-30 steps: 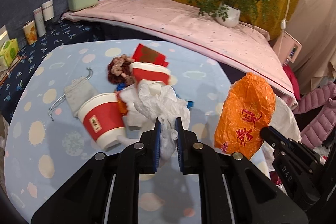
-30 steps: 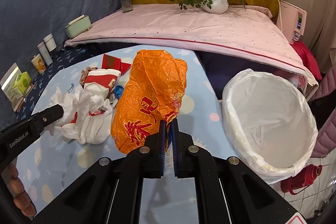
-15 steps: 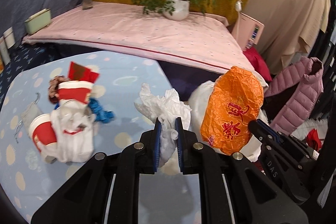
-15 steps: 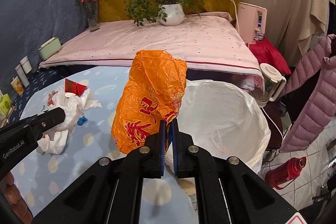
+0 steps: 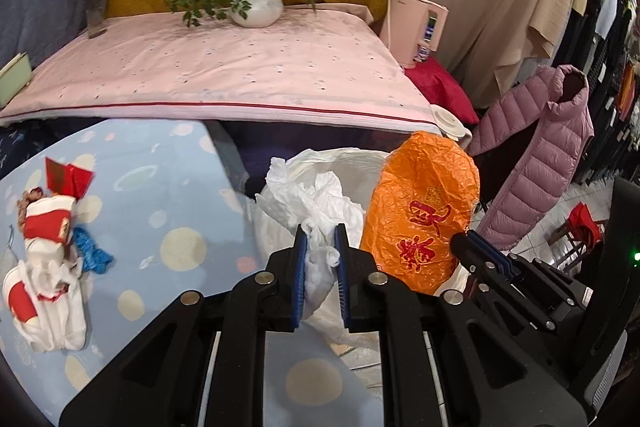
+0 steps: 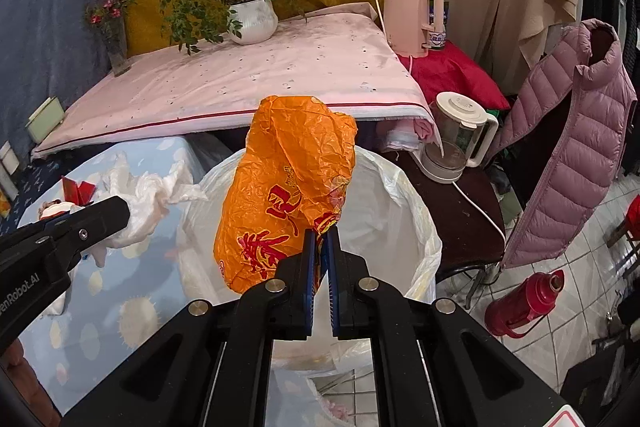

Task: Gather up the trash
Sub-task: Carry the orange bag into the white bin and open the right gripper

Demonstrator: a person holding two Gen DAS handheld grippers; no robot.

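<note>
My left gripper (image 5: pixel 320 233) is shut on a crumpled white tissue (image 5: pixel 308 199), held at the near left rim of the white-lined trash bin (image 5: pixel 352 157). In the right wrist view the same tissue (image 6: pixel 148 195) hangs from the left gripper (image 6: pixel 120 213) beside the bin (image 6: pixel 404 195). My right gripper (image 6: pixel 321 237) is shut on an orange plastic bag (image 6: pixel 288 187) with red characters, held above the bin's opening. That bag (image 5: pixel 420 211) and the right gripper (image 5: pixel 464 241) appear at the right of the left wrist view. More trash stays on the blue table (image 5: pixel 160 195): red-and-white paper cups (image 5: pixel 44 227), white wrappers, a blue scrap (image 5: pixel 90 251).
A pink-covered bench (image 6: pixel 260 75) with a potted plant (image 6: pixel 252 15) stands behind the table. Right of the bin are a dark side table (image 6: pixel 460 211) with a white kettle (image 6: pixel 460 135), a pink puffer jacket (image 6: pixel 576 139), and a red thermos (image 6: pixel 524 299) on the tiled floor.
Both grippers have swung right, away from the trash pile on the table and over to the bin, each carrying its piece. The orange bag now hangs over the bin's opening.
</note>
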